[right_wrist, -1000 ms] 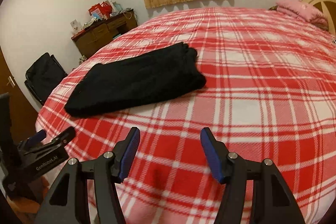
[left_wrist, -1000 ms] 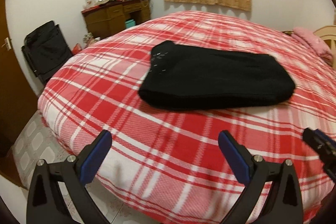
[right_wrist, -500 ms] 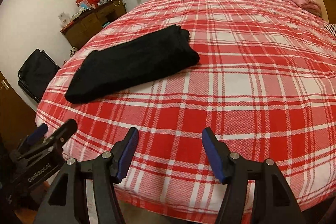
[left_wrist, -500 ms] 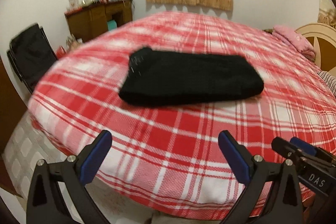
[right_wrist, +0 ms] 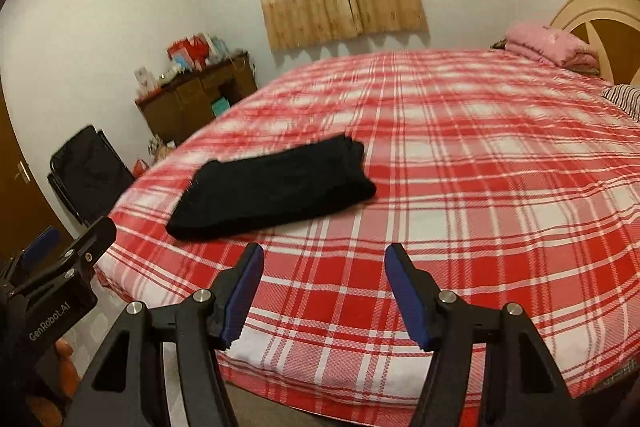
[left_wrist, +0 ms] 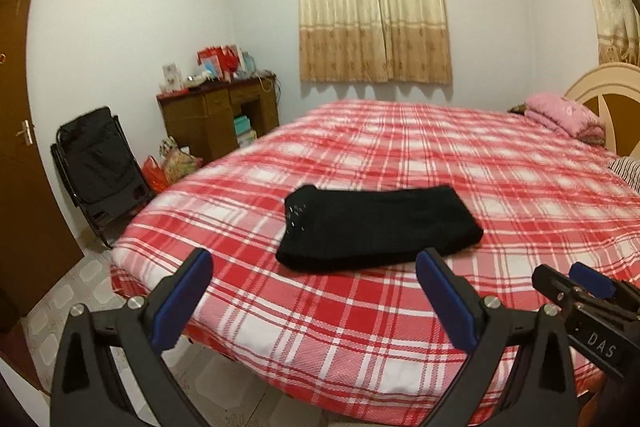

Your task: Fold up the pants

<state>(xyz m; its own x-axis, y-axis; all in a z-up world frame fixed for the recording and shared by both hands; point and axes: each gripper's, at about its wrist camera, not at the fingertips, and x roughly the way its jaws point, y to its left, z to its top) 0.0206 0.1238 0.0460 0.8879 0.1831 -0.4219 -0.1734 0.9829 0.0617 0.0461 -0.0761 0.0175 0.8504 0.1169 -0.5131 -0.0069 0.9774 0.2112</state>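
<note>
The black pants [left_wrist: 376, 227] lie folded into a compact rectangle on the red and white plaid bed cover [left_wrist: 460, 163], near the bed's foot corner; the right wrist view shows the same pants [right_wrist: 272, 191]. My left gripper [left_wrist: 312, 263] hangs open over the bed's near edge, well short of the pants, with nothing between its blue pads. My right gripper [right_wrist: 324, 259] is open too, empty, to the right of the pants and short of them. The right gripper's tip [left_wrist: 576, 287] shows at the lower right of the left wrist view, the left gripper's body [right_wrist: 68, 271] at the lower left of the right wrist view.
A wooden desk [left_wrist: 220, 115] with clutter stands against the far wall, a black folded chair [left_wrist: 96, 163] beside it and a brown door [left_wrist: 16, 147] at the left. Pink bedding [left_wrist: 564, 115] and a cream headboard [left_wrist: 608, 91] lie at the bed's far right. Tiled floor [left_wrist: 60, 299] borders the bed.
Both grippers have pulled back and risen away from the bed, so the pants look smaller and farther off. Walls, curtain and floor come into view. The pants have not moved.
</note>
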